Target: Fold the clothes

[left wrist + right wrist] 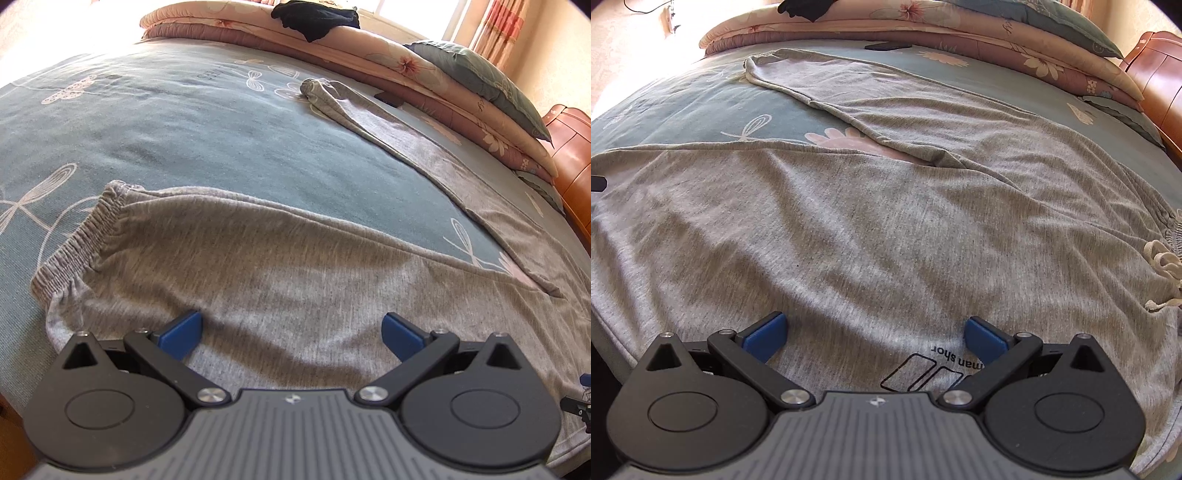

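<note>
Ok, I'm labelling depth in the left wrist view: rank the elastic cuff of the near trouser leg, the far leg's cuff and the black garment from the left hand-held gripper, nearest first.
1. Near elastic cuff, left, close to the left hand-held gripper.
2. Far leg's cuff, mid-bed.
3. Black garment, top, on the folded quilt.

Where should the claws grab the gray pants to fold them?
Probably the near leg of the gray pants: the left claw near its elastic cuff, the right claw near the waist, both from the near edge, since the legs lie flat and spread in a V.

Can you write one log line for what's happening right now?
left gripper: open | right gripper: open | grey pants: flat on bed, unfolded
</note>
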`<state>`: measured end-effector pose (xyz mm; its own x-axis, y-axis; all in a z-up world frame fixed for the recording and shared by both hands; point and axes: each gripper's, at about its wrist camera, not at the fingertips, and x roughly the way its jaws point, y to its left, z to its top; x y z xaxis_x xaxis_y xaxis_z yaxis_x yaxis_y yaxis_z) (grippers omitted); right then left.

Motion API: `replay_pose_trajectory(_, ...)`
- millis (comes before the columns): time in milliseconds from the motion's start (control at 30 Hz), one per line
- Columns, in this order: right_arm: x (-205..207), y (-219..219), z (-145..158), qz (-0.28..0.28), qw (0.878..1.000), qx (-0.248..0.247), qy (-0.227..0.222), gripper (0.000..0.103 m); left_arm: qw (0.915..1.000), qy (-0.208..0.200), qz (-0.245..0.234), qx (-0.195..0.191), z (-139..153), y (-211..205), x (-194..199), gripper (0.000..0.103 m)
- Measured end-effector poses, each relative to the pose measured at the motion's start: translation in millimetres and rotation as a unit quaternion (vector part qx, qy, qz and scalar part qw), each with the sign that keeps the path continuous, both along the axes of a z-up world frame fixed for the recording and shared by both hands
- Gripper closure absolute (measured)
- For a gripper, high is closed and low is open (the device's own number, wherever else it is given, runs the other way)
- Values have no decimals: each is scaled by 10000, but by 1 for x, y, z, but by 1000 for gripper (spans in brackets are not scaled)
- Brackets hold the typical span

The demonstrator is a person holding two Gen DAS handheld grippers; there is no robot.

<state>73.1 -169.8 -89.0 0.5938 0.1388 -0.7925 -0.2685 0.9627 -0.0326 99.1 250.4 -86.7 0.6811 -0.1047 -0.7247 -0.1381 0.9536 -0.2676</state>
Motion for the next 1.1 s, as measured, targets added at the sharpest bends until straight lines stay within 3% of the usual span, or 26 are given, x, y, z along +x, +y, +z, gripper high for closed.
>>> replay_pose_trajectory(167, 1, -2, -1, 23, 10000, 71, 12, 0, 10000, 12, -59, 76, -1, -1, 1, 1)
replay_pose_trajectory(367, 1, -5, 0, 105, 9999, 128, 1, 0, 9915, 345, -378, 1198, -5, -34, 8, 0)
replay_pose_trajectory(500, -5, -22, 19, 202, 9984, 502, -190, 0, 9938, 674, -37, 888, 5, -30, 17, 0)
replay_pose_trajectory(567, -11, -44, 39, 196, 9961, 755, -414, 0, 9952, 629, 57, 747, 15, -33, 17, 1)
replay_pose_trajectory(667, -19, -84, 66, 24, 9922, 983, -769, 0, 9928, 431, -221, 1094, 36, -65, 17, 1)
replay_pose_trajectory(733, -24, -116, 79, -210, 9893, 1038, -1004, 0, 9900, 230, -533, 1286, 54, -96, 21, 1)
replay_pose_trajectory(900, -31, -203, 93, -828, 9792, 1270, -1348, 0, 9786, -306, -1619, 1234, 90, -200, 34, 0)
replay_pose_trajectory(1000, -31, -254, 95, -1166, 9708, 1581, -1376, 0, 9638, -485, -2352, 1160, 98, -276, 43, 0)
replay_pose_trajectory(1100, -28, -300, 95, -1441, 9594, 1963, -1426, 0, 9424, -621, -3113, 1060, 97, -354, 48, 0)
